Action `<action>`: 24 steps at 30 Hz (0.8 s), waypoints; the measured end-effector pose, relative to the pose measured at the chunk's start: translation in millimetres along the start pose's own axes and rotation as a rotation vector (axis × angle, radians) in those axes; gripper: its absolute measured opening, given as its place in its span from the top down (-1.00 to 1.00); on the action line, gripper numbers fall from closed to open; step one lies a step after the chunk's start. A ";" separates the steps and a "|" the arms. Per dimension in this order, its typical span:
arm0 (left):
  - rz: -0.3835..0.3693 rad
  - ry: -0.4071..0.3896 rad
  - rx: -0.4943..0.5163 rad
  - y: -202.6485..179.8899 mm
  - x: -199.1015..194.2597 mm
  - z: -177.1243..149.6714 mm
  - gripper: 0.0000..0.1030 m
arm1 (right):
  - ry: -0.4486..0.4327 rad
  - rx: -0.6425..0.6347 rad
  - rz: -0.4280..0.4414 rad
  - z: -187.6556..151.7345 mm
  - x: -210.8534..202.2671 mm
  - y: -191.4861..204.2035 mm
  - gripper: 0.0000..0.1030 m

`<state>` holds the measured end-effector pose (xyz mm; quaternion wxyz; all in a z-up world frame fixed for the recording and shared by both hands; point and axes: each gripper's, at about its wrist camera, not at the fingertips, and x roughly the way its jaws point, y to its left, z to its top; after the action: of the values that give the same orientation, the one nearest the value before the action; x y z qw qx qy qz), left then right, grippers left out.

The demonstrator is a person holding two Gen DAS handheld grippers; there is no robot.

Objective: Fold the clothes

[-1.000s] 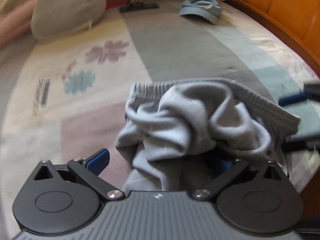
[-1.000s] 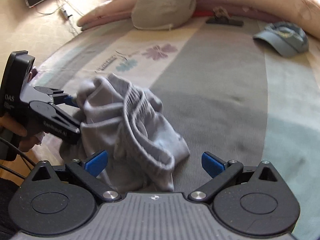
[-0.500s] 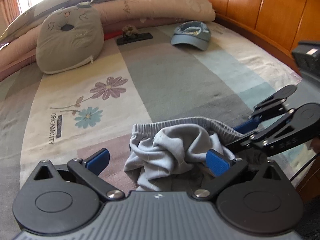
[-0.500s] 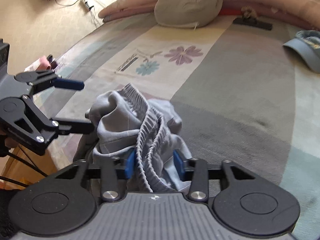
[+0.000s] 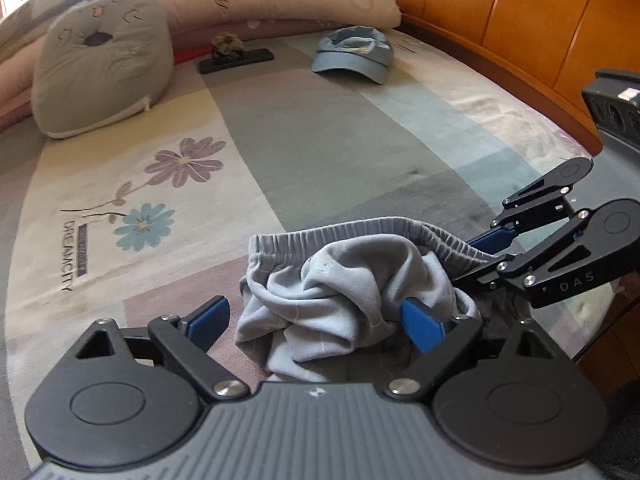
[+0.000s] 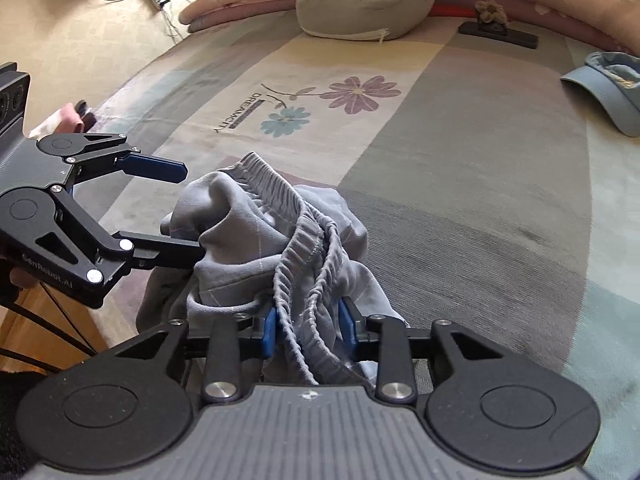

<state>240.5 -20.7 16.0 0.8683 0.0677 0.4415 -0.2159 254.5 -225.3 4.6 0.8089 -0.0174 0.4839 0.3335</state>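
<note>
On the left, the left claw [image 5: 316, 320] hangs over the near edge of the bed [image 5: 320, 140] with its blue pads [image 5: 210, 316] spread wide around the crumpled grey shorts [image 5: 340, 300]. A second ago those pads stood at their widest; now the jaws are closing, cloth lying between them but not yet pinched, though the right-hand pad already brushes a fold.

To the right, the bigger change: the right claw [image 6: 308, 330], gaping a second ago, has clamped onto the elastic waistband [image 6: 300, 264] of the shorts, bunched between its pads, and has drawn in closer over the heap.

So one side of the garment is secured and the other is about to be. Once both grips hold, the shorts can probably be lifted and spread flat for folding.
</note>
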 end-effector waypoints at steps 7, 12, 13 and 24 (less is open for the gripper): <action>-0.067 0.012 0.010 3.3 5.9 -3.9 -0.81 | -0.023 0.081 -0.039 -0.3 3.0 0.6 0.15; -0.055 0.008 0.019 5.3 2.1 -9.3 -0.82 | -0.013 0.089 -0.058 10.2 9.2 1.4 0.31; -0.049 0.006 0.014 5.8 1.1 -10.6 -0.82 | -0.004 0.085 -0.062 11.0 10.5 2.1 0.56; -0.006 -0.031 0.008 -11.5 8.1 5.4 -0.83 | -0.027 0.115 -0.215 3.3 -27.7 -25.5 0.74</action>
<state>243.7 -35.2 13.6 0.8740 0.0666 0.4275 -0.2211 262.7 -258.5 20.9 0.8461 -0.0182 0.4866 0.2168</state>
